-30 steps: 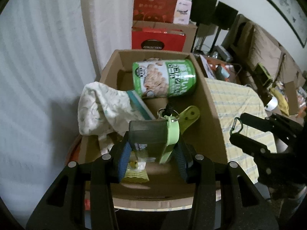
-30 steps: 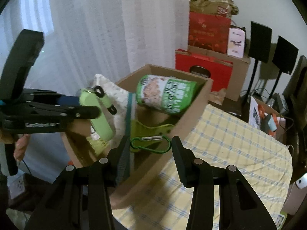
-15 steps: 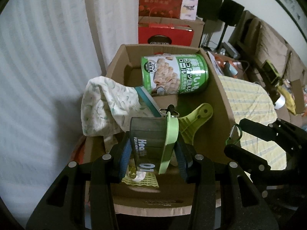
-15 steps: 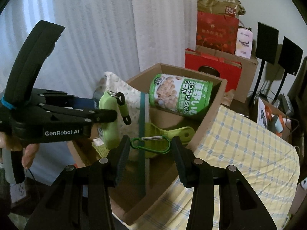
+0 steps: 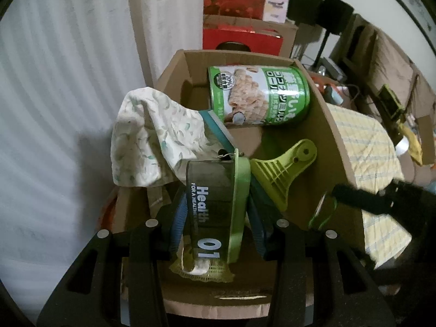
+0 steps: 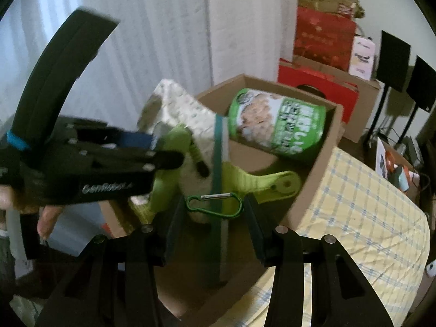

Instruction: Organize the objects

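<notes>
Both jaws pinch: left gripper [image 5: 216,219] clamps the pill case [image 5: 215,204], right gripper [image 6: 214,215] the carabiner [image 6: 214,206].

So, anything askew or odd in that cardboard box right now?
Yes: the patterned cloth is draped over the cardboard box's left wall rather than lying inside, and the green can lies on its side. No spills visible.

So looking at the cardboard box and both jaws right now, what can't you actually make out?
- Left wrist view: the box floor near the camera is hidden by the pill case.
- Left wrist view: the yellow packet is mostly covered by the case.
- Left wrist view: the carabiner is blurred.
- Right wrist view: the case is blurred, half behind the left gripper.
</notes>
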